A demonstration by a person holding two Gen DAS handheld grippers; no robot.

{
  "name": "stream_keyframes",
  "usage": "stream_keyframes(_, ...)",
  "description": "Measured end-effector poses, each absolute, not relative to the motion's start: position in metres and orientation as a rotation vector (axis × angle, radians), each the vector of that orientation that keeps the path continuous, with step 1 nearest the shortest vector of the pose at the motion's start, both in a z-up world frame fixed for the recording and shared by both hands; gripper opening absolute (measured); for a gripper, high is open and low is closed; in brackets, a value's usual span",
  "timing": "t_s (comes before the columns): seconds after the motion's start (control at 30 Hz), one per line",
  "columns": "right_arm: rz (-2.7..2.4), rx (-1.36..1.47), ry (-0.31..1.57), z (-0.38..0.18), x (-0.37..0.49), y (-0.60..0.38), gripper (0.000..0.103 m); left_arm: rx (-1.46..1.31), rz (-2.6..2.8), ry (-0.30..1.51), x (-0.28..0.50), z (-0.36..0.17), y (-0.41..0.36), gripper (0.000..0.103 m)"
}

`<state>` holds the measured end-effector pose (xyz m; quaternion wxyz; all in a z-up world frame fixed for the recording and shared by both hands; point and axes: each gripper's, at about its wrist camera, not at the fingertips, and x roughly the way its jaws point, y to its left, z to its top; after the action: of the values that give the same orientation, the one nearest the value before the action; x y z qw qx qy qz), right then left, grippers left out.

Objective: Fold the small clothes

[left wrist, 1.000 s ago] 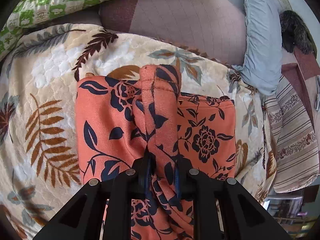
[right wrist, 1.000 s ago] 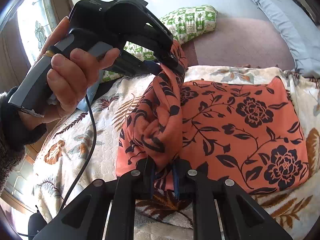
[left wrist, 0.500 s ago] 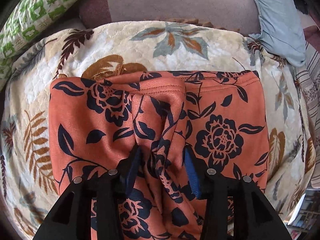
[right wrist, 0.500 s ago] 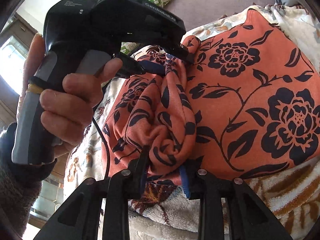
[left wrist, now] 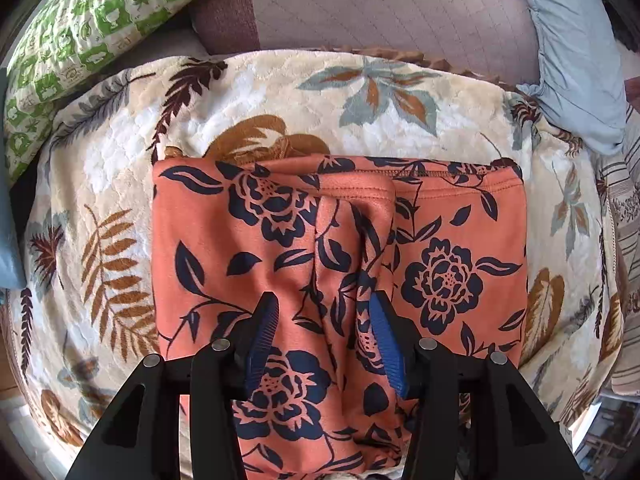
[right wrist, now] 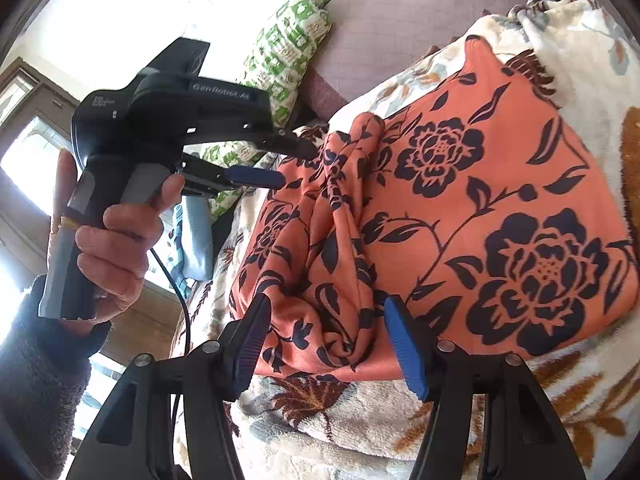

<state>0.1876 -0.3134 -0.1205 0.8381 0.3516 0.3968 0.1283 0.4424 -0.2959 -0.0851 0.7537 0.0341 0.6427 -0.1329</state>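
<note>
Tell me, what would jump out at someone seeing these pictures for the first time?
The orange garment with dark blue flowers, lying folded on a cream leaf-patterned blanket, with a bunched ridge of cloth down its middle. Next, the left gripper, a black pistol-shaped tool held in a hand at the garment's far edge, its jaws opening. The right gripper straddles the ridge's near end, its jaws opening too.

A home bedroom or living room: a soft surface covered by a cream blanket with leaf prints, a green-and-white pillow and a pale blue pillow along its edge, and a bright wood-framed window to one side
</note>
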Motion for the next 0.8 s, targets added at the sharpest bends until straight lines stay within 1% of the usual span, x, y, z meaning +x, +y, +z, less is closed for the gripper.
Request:
stream_keyframes(0.13,0.336,0.783,0.864,-0.133,0.202,-0.303,0.065,0.151,-0.277,1.430,0.446,-0.106,-0.319,0.047)
stream_keyframes(0.33,0.360,0.788,0.836,-0.139,0.204,-0.295,0.066,0.309,-0.212,1.435,0.450,-0.133,-0.337,0.047)
stream_keyframes(0.43,0.355,0.734,0.851,-0.142,0.214,-0.282,0.066,0.288,-0.216,1.436,0.452,-0.137,-0.336,0.046)
stream_keyframes(0.5,0.342,0.692,0.840,-0.140,0.215,-0.277,0.058,0.275,-0.226,1.407,0.449,-0.134,-0.333,0.029)
stream_keyframes(0.53,0.349,0.687,0.832,-0.139,0.215,-0.276,0.041,0.257,-0.238,1.396,0.447,-0.132,-0.329,0.025)
stream_keyframes(0.57,0.360,0.692,0.829,-0.138,0.214,-0.277,0.028,0.233,-0.244,1.384,0.445,-0.129,-0.326,0.021)
stream_keyframes(0.67,0.352,0.699,0.792,-0.127,0.209,-0.280,0.025,0.164,-0.254,1.355,0.439,-0.119,-0.317,0.017)
stream_keyframes(0.8,0.345,0.697,0.746,-0.111,0.197,-0.285,0.023,0.090,-0.286,1.315,0.431,-0.094,-0.317,0.017)
